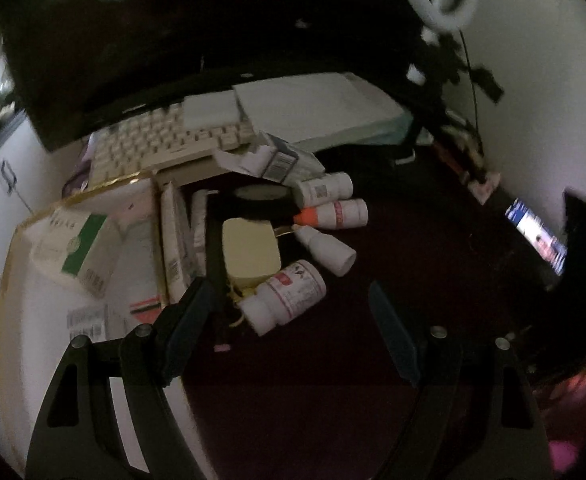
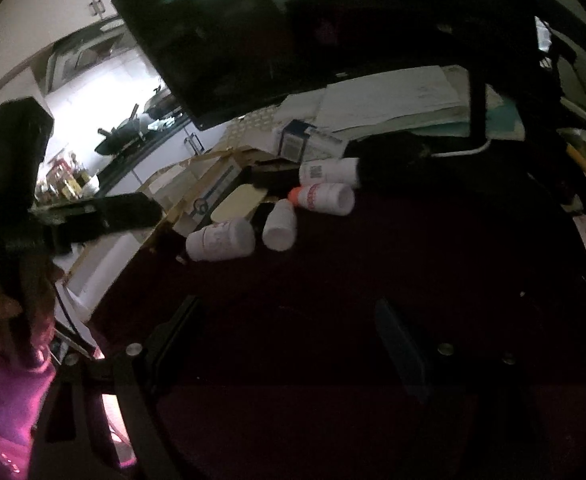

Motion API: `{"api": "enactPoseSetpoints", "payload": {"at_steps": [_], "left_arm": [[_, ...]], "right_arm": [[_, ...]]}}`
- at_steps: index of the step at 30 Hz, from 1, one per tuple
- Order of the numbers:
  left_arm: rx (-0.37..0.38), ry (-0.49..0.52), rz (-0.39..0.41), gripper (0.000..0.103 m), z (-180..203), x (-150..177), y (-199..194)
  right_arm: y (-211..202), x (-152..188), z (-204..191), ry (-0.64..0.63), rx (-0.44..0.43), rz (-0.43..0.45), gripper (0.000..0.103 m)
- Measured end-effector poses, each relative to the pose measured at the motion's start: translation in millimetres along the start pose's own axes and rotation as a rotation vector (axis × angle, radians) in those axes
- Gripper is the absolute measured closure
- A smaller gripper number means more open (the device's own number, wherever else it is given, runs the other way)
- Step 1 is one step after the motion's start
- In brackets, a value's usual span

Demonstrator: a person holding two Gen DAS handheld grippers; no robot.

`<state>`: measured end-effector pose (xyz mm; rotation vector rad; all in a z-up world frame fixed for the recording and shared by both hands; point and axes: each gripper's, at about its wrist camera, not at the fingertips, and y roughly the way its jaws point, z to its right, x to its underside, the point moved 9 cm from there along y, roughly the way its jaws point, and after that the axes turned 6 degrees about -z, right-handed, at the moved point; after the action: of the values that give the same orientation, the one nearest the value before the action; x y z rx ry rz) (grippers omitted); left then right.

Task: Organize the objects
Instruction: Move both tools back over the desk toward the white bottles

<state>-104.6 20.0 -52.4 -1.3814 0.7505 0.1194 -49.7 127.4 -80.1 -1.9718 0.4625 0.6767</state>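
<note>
Gaping wide, both hand-held grippers hold nothing.

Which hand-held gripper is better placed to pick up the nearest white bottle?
Left. The left hand-held gripper stands open with the nearest white bottle just beyond its fingers; the right hand-held gripper is open but farther back.

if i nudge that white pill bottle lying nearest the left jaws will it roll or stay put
The white pill bottle lies on its side on the dark mat, so it will probably roll if pushed across its length. It looks like light, rigid plastic. Its smooth label may slip in a loose grip.
</note>
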Motion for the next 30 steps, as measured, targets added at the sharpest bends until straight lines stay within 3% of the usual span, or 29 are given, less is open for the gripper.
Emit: {"api": "enactPoseSetpoints", "payload": {"at_steps": [9,14,17,18,19,20,21,26,30], "left_arm": [[-0.096,0.093,-0.074,0.022,6.3,4.8,33.0],[-0.108,0.121,-0.135,0.024,9.9,11.2,50.0],[-0.125,0.162,-0.172,0.036,14.7,16.2,60.6],[-0.124,0.172,-0.181,0.045,15.6,17.4,63.1],[-0.11,0.168,-0.192,0.062,15.8,18.4,64.8],[-0.075,0.156,-0.208,0.066,16.4,20.2,66.3],[-0.032,0.133,-0.224,0.067,16.9,22.0,67.3],[0.015,0.101,-0.226,0.067,19.2,27.2,63.4],[0.006,0.087,-0.229,0.067,20.6,25.6,65.2]], "right_arm": [[-7.4,-4.0,12.0,0.013,0.014,0.029,0.016],[-5.7,-5.3,13.6,0.015,0.011,0.024,0.016],[-3.3,-5.4,15.0,0.022,0.009,0.021,0.016],[-2.3,-5.1,15.4,0.023,0.007,0.019,0.016],[-1.6,-4.8,15.8,0.026,0.006,0.017,0.016],[-1.3,-4.5,15.7,0.027,0.006,0.017,0.016],[-1.3,-4.1,15.7,0.028,0.005,0.016,0.016],[-1.9,-3.9,17.6,0.029,0.01,0.017,0.016],[-2.5,-4.1,20.2,0.036,0.015,0.018,0.016]]}}
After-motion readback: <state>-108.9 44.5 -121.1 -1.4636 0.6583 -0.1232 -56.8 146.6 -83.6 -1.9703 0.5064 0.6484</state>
